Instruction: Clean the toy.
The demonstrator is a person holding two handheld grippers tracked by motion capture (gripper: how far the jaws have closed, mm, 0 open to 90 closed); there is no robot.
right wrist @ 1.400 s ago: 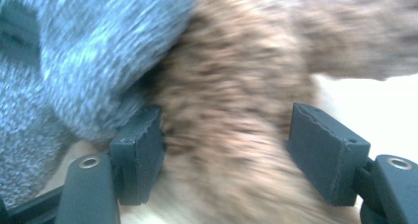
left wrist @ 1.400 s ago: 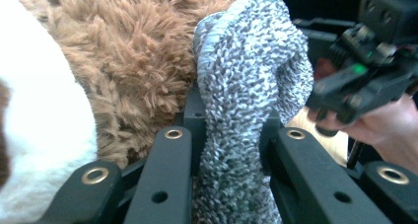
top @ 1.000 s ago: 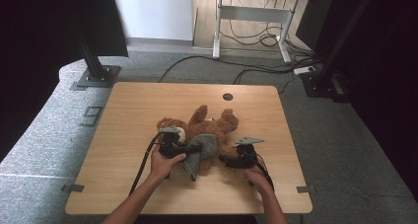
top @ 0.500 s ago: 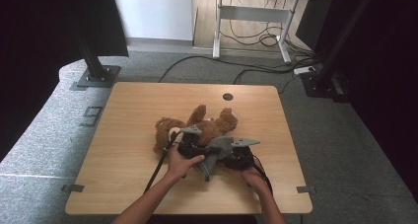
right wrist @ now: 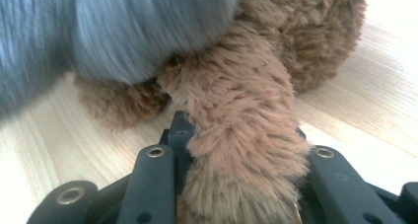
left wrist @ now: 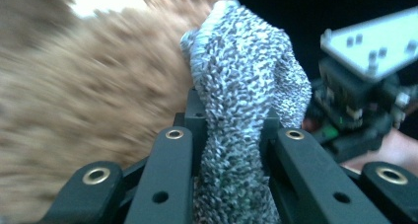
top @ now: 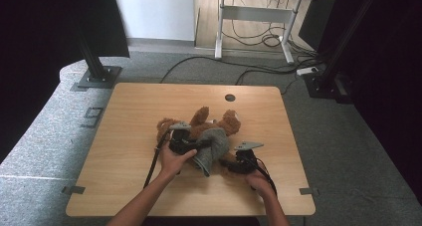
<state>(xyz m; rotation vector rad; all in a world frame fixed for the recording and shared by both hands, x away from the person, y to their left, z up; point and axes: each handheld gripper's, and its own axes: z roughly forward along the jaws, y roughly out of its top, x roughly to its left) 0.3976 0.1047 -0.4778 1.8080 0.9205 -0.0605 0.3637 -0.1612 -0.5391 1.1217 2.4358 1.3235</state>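
A brown teddy bear (top: 219, 122) lies in the middle of the wooden table (top: 144, 106), with a grey knitted garment (top: 214, 147) partly over its body. My left gripper (top: 193, 145) is shut on a bunched fold of that knit (left wrist: 246, 86), right beside the bear's fur (left wrist: 88, 110). My right gripper (top: 228, 162) sits at the bear's lower end. Its jaws have just been closing, and they are shut on a furry limb (right wrist: 241, 120) that fills the gap between them. Grey cloth (right wrist: 123, 31) hangs above that limb.
A round cable hole (top: 229, 97) sits near the table's far edge. On the carpet stand a black stand base (top: 97, 79) at the left and another (top: 323, 86) at the right. Loose cables (top: 259, 69) run behind the table.
My left gripper has moved a little to the right and up with the grey knit, drawing it further over the bear. The right hand has kept its place.
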